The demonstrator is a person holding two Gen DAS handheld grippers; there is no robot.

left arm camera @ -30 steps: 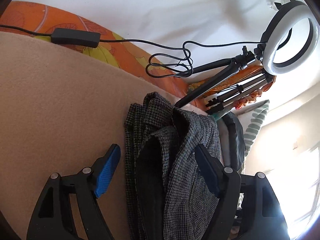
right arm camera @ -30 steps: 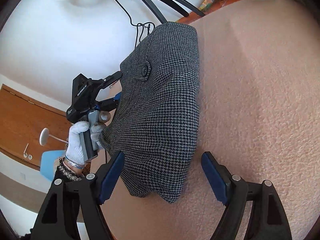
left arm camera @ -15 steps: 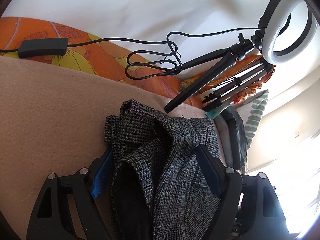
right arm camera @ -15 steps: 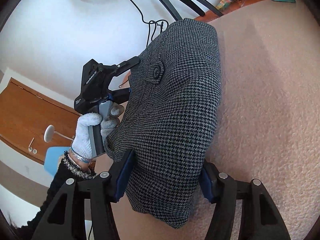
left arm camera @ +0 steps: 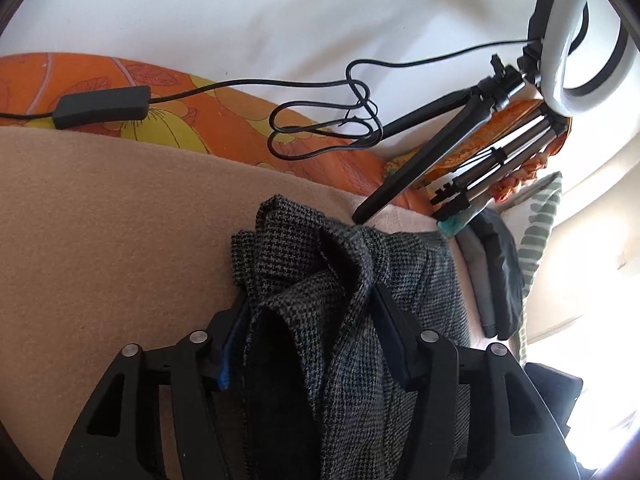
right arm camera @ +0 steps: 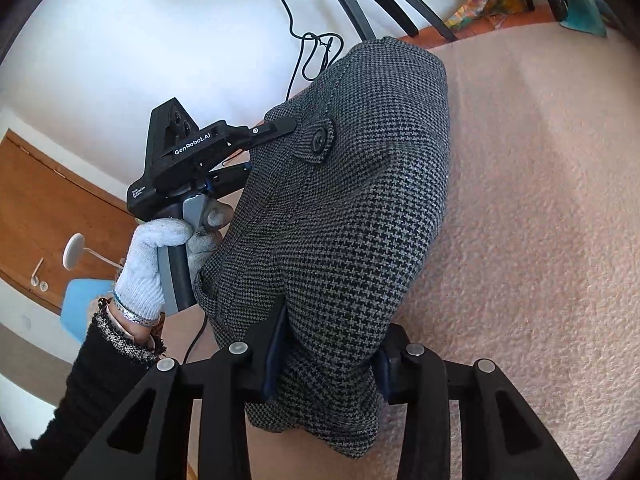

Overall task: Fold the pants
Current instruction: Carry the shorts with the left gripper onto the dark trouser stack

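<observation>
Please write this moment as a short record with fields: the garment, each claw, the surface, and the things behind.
garment: grey houndstooth pants, bunched, one button showing
left claw: shut on the pants, cloth gathered between its fingers
right claw: shut on the pants at another edge
left hand: white glove, holding the left claw's handle
surface: beige blanket under the pants
behind: ring light on a black tripod; looped cable; orange floral cloth
</observation>
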